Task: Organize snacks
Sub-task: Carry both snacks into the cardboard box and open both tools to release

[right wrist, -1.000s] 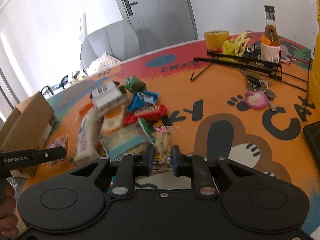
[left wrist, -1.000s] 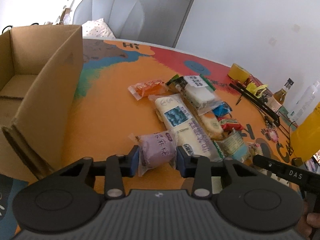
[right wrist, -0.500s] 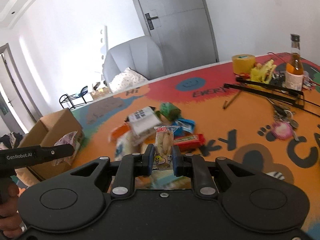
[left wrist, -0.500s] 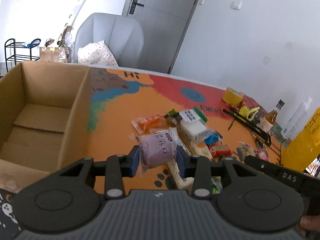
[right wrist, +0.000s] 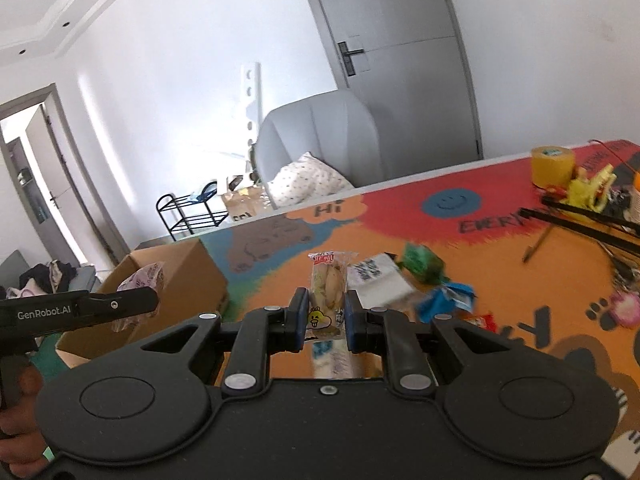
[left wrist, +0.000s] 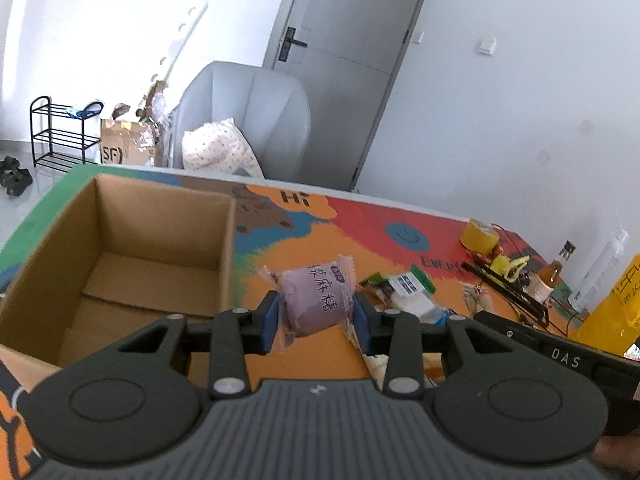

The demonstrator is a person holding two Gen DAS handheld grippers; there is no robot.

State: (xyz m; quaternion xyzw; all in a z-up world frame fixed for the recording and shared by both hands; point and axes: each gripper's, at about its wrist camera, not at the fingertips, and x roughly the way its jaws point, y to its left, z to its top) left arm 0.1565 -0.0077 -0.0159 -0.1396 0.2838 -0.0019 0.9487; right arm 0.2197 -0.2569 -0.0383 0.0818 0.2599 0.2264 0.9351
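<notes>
My left gripper (left wrist: pixel 316 320) is shut on a purple snack packet (left wrist: pixel 316 298) and holds it in the air just right of the open cardboard box (left wrist: pixel 132 248), which looks empty. My right gripper (right wrist: pixel 327 322) is shut on a clear packet of pale snacks with a yellow cartoon label (right wrist: pixel 327 296), held above the table. In the right wrist view the left gripper (right wrist: pixel 132 304) with its purple packet (right wrist: pixel 146 280) sits over the box (right wrist: pixel 180 280). Several loose snacks (right wrist: pixel 400 280) lie on the table.
The colourful table (right wrist: pixel 500 264) carries a yellow tape roll (right wrist: pixel 551 165), black rods (right wrist: pixel 580 224), a small bottle (left wrist: pixel 550 278) and a yellow container (left wrist: pixel 612 308) at the right. A grey chair (left wrist: pixel 248 120) stands behind the table.
Both grippers have lifted their packets off the table and swung left toward the box. The left gripper now sits higher and closer to the box opening.
</notes>
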